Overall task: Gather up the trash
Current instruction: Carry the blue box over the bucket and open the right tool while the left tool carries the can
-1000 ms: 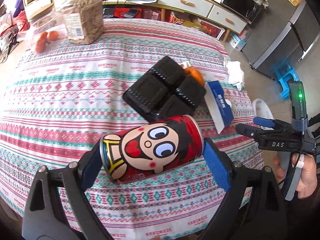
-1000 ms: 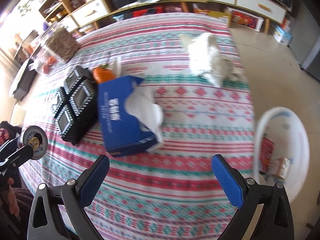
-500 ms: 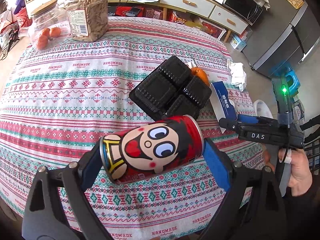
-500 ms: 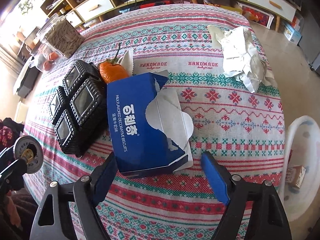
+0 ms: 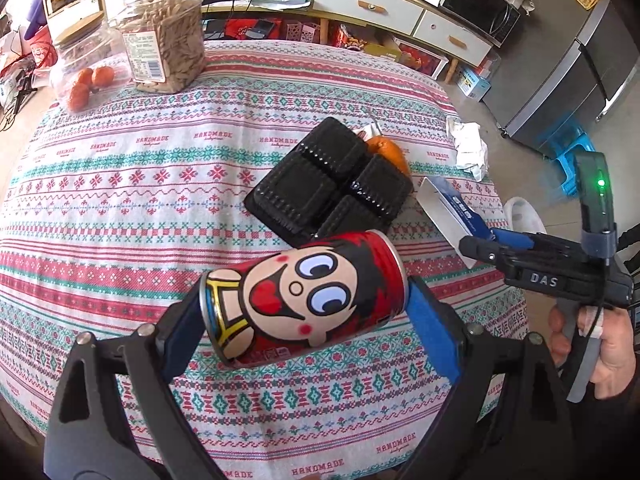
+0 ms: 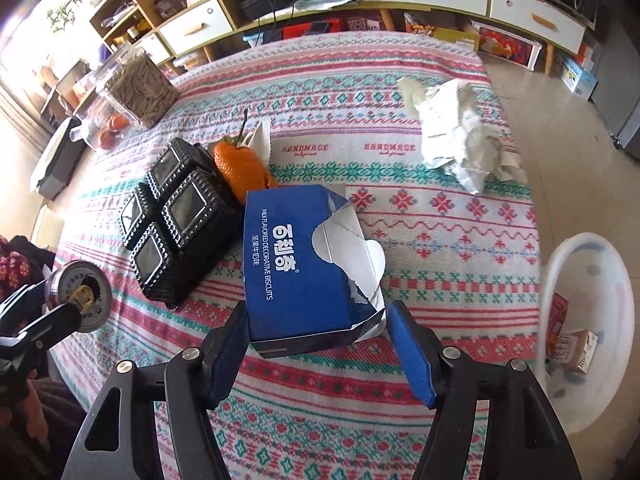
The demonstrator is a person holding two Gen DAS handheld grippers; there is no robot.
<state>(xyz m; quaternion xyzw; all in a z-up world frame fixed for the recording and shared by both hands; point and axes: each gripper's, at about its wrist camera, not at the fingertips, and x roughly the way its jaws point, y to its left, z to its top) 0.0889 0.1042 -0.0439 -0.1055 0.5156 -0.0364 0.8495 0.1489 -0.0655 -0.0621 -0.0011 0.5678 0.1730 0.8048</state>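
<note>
Since a second ago my right gripper has come in over the table edge from a wide-open stance, and the torn blue biscuit box now sits between its closing jaws; my left hand has barely shifted. Going left to right: the left gripper is clamped end to end on the red cartoon drink can, held crosswise above the patterned tablecloth, I judge so it stays parked while the other hand works. Past it lies the black plastic compartment tray, upside down by the look of its ribbed bottoms, with an orange tucked against its far side. Just right of the tray is the biscuit box, its near end reaching toward the table edge, which is why I approach from this side. The left pad looks to be touching the box wall; the right pad stands a little clear of the torn flap, so I do not count it as gripped yet. Further right lies crumpled white paper, and off the table, lower right, the white bin already holds some cartons, presumably where both pieces go.
</note>
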